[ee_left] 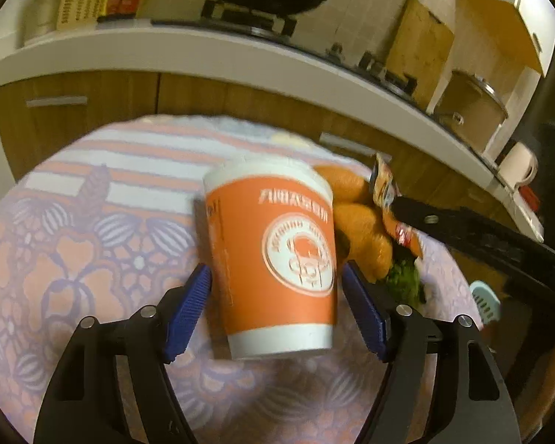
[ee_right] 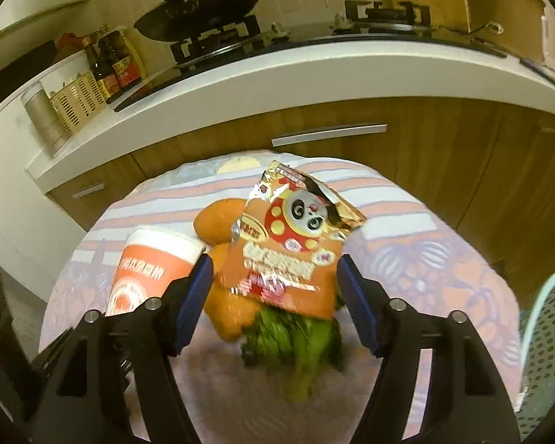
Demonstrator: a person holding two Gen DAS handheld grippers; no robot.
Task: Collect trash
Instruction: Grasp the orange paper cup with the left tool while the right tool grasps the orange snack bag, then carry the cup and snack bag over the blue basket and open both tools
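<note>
An orange and white paper cup point(ee_left: 273, 259) stands between the blue pads of my left gripper point(ee_left: 275, 277); the jaws are wide and I cannot tell whether they touch it. The cup also shows in the right wrist view point(ee_right: 148, 270). An orange snack wrapper with a panda point(ee_right: 296, 240) hangs tilted between the pads of my right gripper point(ee_right: 275, 270), seemingly lifted above the table; contact with the pads is unclear. In the left wrist view the wrapper point(ee_left: 386, 192) sits at the tip of the right gripper's black arm.
Oranges point(ee_right: 218, 222) and green leafy vegetables point(ee_right: 292, 336) lie on the round table with a patterned cloth point(ee_left: 74, 259). A light blue basket point(ee_right: 547, 351) stands at the right. A kitchen counter point(ee_right: 240, 85) with stove, wok and bottles runs behind.
</note>
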